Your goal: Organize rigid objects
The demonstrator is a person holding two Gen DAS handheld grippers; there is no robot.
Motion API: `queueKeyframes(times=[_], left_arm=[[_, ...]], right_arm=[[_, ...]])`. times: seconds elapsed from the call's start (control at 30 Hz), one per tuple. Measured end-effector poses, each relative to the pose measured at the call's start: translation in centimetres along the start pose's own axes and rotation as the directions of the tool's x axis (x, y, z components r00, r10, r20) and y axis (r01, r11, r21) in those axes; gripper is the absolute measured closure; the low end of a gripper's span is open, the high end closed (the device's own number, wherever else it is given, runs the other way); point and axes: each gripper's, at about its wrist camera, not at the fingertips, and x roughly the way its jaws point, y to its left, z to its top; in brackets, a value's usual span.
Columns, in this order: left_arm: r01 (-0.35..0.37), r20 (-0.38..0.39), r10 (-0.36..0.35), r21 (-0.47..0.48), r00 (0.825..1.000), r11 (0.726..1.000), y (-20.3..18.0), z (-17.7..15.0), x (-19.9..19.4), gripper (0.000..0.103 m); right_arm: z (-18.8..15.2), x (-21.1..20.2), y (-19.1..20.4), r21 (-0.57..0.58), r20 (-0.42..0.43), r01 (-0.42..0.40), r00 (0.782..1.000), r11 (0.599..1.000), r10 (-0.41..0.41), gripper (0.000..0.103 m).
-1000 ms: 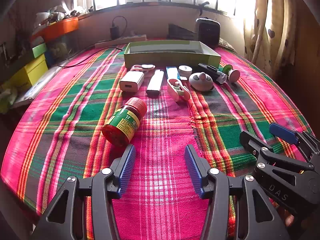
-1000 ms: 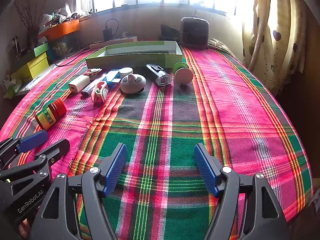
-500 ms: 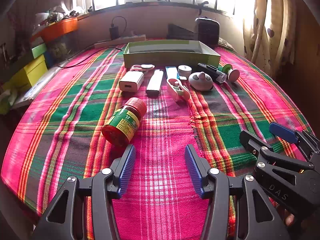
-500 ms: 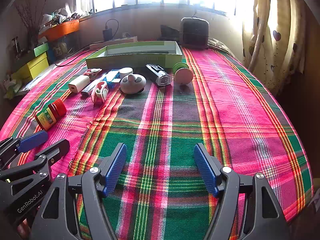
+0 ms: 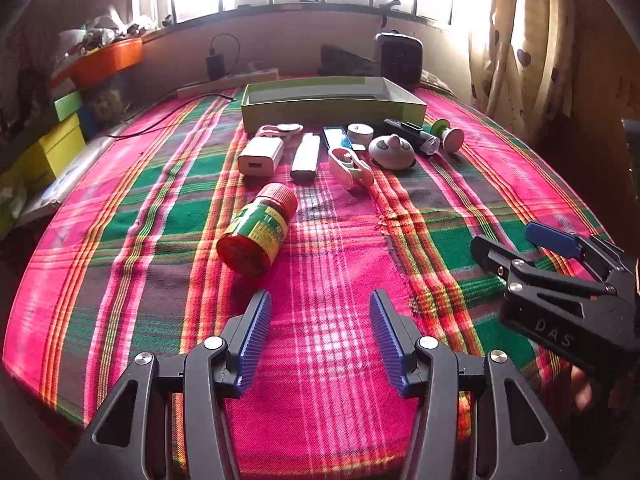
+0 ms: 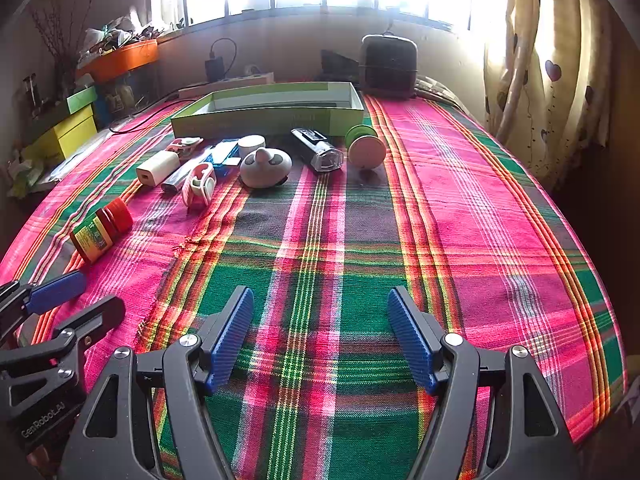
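Observation:
A red-capped bottle [image 5: 256, 232] lies on its side on the plaid cloth, just ahead and left of my open, empty left gripper [image 5: 320, 336]; it also shows in the right wrist view [image 6: 100, 230]. Beyond lie a white charger [image 5: 260, 156], a white lighter [image 5: 306, 157], a pink clip [image 5: 352, 168], a grey rounded gadget [image 5: 392, 152], a black flashlight [image 5: 414, 138] and a green-pink spool [image 5: 450, 136], in front of an empty green tray [image 5: 332, 110]. My right gripper [image 6: 320, 336] is open and empty, far from the objects [image 6: 264, 168].
The plaid cloth [image 6: 460, 220] covers the whole table. A black box [image 6: 388, 66] stands behind the tray. Yellow and green boxes [image 5: 52, 140] and an orange bin [image 5: 108, 60] stand at the left. Curtains [image 6: 552, 60] hang at the right.

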Motion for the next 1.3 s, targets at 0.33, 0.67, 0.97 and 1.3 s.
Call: queueKeyframes(times=[0.33,0.67,0.97,1.3], left_arm=[[0.023,-0.004,-0.023,0.002,1.000,1.000,2.5,-0.1,-0.4,0.053],[0.084,-0.019,-0.085,-0.055,0.996,0.995,4.3,1.6,1.0,0.053],[0.073,-0.036,-0.074,-0.032,0.997,0.997,4.2,3.6,2.7,0.053],[0.045,-0.051,-0.047,-0.033,0.998,0.998,4.8,4.8,4.1,0.053]], right_arm=[[0.0,0.0,0.0,-0.001,0.000,0.000,1.000,1.000,0.000,0.033],[0.2,0.2,0.0,-0.002,-0.002,0.002,1.000,1.000,-0.002,0.033],[0.6,0.5,-0.1,-0.005,-0.007,-0.003,1.000,1.000,0.003,0.033],[1.0,1.0,0.0,-0.008,-0.011,-0.007,1.000,1.000,0.007,0.033]])
